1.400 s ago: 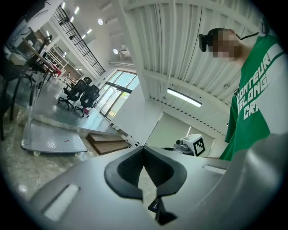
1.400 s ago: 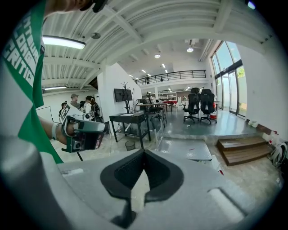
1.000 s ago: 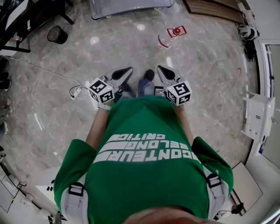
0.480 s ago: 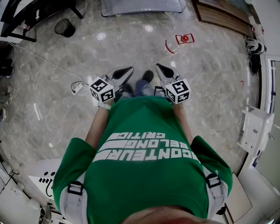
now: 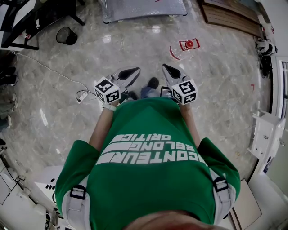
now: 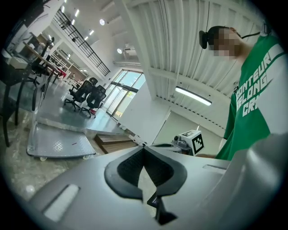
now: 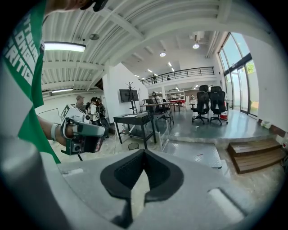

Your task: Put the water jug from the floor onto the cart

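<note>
The water jug [image 5: 181, 47], clear with a red cap and label, lies on the marble floor ahead of me and slightly to the right. The cart [image 5: 144, 8], a low grey metal platform, stands beyond it at the top edge; it also shows in the left gripper view [image 6: 58, 143] and the right gripper view [image 7: 193, 155]. My left gripper [image 5: 133, 72] and right gripper [image 5: 167, 68] are held side by side at waist height, well short of the jug. Both are shut and hold nothing: the left gripper [image 6: 144, 146] and right gripper [image 7: 144, 152] show their tips meeting.
A black wastebasket [image 5: 66, 35] and dark desk legs [image 5: 27, 22] stand at the far left. A cable with a power strip [image 5: 82, 95] lies on the floor by my left side. Wooden steps [image 5: 229, 15] are at the far right, and white cabinets [image 5: 265, 134] line the right wall.
The person has stepped forward, and both grippers have moved ahead with them towards the jug. Both stay shut and empty. The jug and cart have not moved on the floor.
</note>
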Available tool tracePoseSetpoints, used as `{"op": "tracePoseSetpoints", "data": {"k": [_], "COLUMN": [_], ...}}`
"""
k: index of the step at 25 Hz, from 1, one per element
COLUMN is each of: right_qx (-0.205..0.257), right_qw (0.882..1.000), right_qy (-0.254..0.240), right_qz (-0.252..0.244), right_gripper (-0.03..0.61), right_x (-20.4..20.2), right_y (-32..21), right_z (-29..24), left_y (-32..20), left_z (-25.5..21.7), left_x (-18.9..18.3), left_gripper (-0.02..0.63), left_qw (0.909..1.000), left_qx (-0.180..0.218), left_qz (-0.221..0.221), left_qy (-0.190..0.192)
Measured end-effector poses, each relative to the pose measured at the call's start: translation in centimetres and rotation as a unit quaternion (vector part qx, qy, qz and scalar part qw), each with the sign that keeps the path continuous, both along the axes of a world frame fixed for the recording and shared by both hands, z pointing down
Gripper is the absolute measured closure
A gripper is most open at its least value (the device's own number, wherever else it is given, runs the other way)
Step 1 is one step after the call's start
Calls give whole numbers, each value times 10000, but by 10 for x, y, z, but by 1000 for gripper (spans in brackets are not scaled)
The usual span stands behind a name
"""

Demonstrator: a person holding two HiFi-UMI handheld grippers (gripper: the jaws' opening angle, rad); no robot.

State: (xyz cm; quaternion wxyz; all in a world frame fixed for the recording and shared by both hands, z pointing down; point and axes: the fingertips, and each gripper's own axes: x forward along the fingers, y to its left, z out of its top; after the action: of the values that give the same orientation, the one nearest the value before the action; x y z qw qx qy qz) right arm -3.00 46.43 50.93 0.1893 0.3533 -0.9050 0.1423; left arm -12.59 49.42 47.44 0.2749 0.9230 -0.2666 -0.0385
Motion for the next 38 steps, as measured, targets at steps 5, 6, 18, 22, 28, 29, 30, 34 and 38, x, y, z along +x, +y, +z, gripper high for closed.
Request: {"op": "tracePoseSetpoints", "data": {"k": [5,6,18,22,28,29,30,34,38], "right_qx": [58,55,-32,-80,-253,-288,-321,-397,-397], "right_qw": [9999,9999,9996,9997,9994,9993,9992,9988,9988], "right_qy": [38,25,-177,-209,-188,-167,-156,-143,-3], "right_qz": [-129,-156,-208,-140,-169,-184,-197,-266,-287], "right_gripper": [586,586,586,586,586,586,586,586,586], "right_x": [13,16,63,87,114,115,115,98,76], "right_y": [-36,-42,-99,-113,-130,-134,-137,-154,-178], "right_z": [-3,-3,2,8,21,24,26,34,36], "left_y": [-32,-37,-84,-103,-129,-133,-137,-155,-185], "left_z": [-5,-6,2,4,7,8,10,20,30], "left_x": [18,22,84,106,125,123,121,103,88], "left_gripper": [604,604,604,604,604,604,604,604,604], "left_qw": [10000,9999,9996,9996,9997,9996,9996,9993,9991], "left_qx": [9,10,-214,-197,-210,-232,-261,-376,-400], "left_qz": [-31,-39,23,91,33,7,-15,-21,88], "left_qy": [-75,-94,-179,-181,-149,-135,-119,-90,-79]}}
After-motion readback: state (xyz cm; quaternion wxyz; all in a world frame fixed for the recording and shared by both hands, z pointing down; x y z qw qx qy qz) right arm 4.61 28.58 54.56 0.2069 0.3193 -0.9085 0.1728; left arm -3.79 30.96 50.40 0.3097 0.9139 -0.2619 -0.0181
